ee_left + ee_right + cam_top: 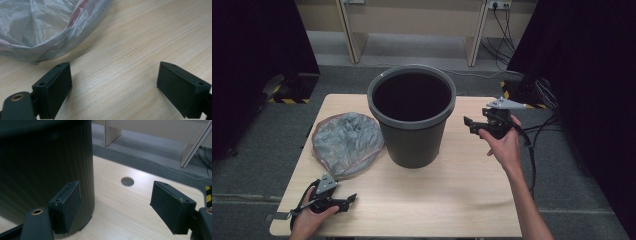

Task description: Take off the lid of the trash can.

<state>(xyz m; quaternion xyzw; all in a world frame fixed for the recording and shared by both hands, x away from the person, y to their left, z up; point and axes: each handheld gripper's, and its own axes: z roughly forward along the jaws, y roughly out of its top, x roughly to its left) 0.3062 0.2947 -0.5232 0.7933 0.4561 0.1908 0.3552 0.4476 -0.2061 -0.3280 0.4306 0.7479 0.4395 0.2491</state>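
A dark grey plastic bin (414, 142) stands upright in the middle of the wooden table (462, 190). A crumpled grey plastic bag (346, 142) lies flat to its left. My left gripper (352, 199) rests low near the front left corner, just in front of the bag, jaws open and empty. In the left gripper view the bag (37, 30) lies beyond the left jaw of the left gripper (115, 82), apart from it. My right gripper (469, 125) is held up to the right of the bin, pointing at its wall, open and empty. In the right gripper view the bin (45, 170) stands close behind the left jaw of the right gripper (116, 205).
A round cable hole (127, 181) sits in the table near its far right corner. Cables (532, 145) trail off the right edge. Dark curtains hang on both sides, and light wooden furniture legs (474, 45) stand on the floor beyond the table.
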